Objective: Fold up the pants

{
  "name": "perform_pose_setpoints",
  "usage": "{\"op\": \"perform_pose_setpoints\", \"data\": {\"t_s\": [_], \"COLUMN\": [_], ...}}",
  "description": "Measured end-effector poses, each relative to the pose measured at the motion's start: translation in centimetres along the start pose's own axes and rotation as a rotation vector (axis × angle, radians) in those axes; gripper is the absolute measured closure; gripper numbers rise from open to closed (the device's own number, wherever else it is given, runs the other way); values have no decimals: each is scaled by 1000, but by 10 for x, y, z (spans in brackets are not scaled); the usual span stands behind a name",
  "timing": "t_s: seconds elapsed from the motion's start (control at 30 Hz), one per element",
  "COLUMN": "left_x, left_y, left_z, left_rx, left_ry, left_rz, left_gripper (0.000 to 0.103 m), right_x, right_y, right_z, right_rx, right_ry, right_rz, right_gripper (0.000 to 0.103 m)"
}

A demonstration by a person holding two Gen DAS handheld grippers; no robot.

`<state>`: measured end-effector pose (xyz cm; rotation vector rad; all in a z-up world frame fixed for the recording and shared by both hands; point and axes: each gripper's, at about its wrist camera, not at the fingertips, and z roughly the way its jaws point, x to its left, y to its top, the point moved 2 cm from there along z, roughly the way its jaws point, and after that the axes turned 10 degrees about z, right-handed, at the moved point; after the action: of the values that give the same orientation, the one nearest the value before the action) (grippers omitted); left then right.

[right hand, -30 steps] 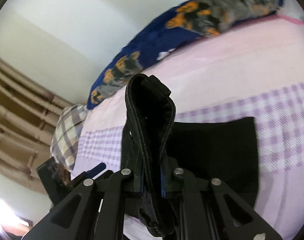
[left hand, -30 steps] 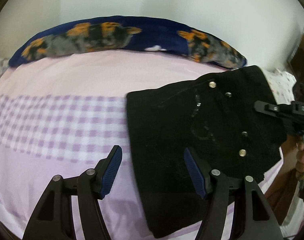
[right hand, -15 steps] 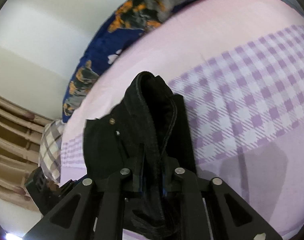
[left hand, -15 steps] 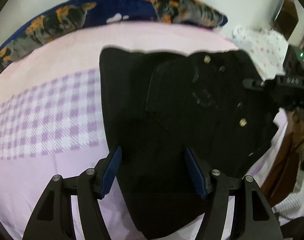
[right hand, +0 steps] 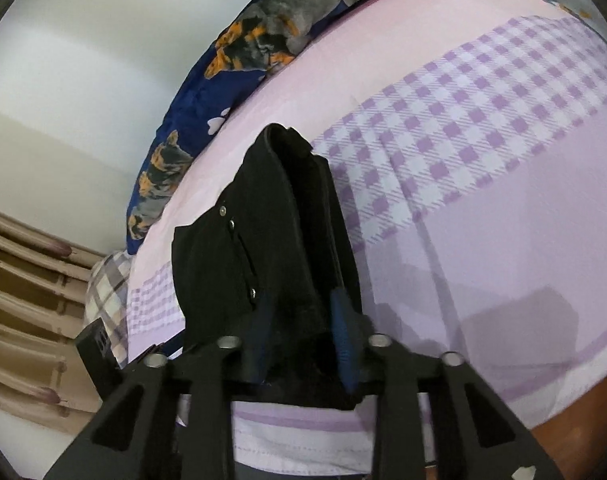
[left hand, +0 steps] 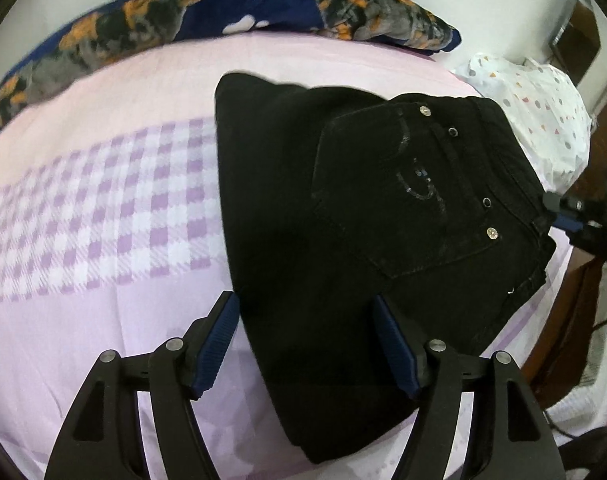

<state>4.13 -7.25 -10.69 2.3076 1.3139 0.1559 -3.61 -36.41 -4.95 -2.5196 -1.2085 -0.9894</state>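
Pants: your black pants [left hand: 343, 216] lie folded on the bed [left hand: 103, 320], near its right edge, back pocket and metal rivets facing up, waistband toward your right side.
Left gripper: your left gripper [left hand: 307, 344] hovers over the near edge of the pants; its blue-padded fingers [left hand: 217, 340] are spread wide with nothing between them, the left pad over bare sheet, the right pad over the black cloth.
Right gripper: your right gripper [right hand: 303, 340] sits at the waistband end. In its own view the fingers [right hand: 343, 344] have parted a little, the bunched waistband [right hand: 291, 220] still lying loosely between them; you cannot tell whether either pad touches the cloth. In the left view its tip [left hand: 563, 216] meets the right edge of the pants.
Bed: pink sheet with a band of purple-and-white check running across it, passing under the pants.
Pillow: a navy pillow [left hand: 231, 12] printed with orange and grey dogs lies along the far side of the bed.
Bag: a white dotted bag [left hand: 543, 120] sits just past the far right corner.
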Motion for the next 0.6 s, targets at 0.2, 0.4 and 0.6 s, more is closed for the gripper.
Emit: {"op": "perform_pose_setpoints", "data": {"t_s": [0.2, 0.4, 0.6], "left_x": [-3, -3, -7], "left_y": [-6, -16, -23], "left_z": [-4, -11, -17], "left_rx": [7, 24, 35], "left_ry": [1, -19, -6], "left_rz": [4, 19, 46], "left_gripper": [33, 33, 33], "right_x": [9, 37, 5], "right_y": [-5, -26, -33], "right_z": [-4, -37, -18], "right_rx": [-49, -104, -65], "right_ry": [-27, -19, -143], "right_rz": [-22, -96, -76], "right_gripper": [90, 93, 93]}}
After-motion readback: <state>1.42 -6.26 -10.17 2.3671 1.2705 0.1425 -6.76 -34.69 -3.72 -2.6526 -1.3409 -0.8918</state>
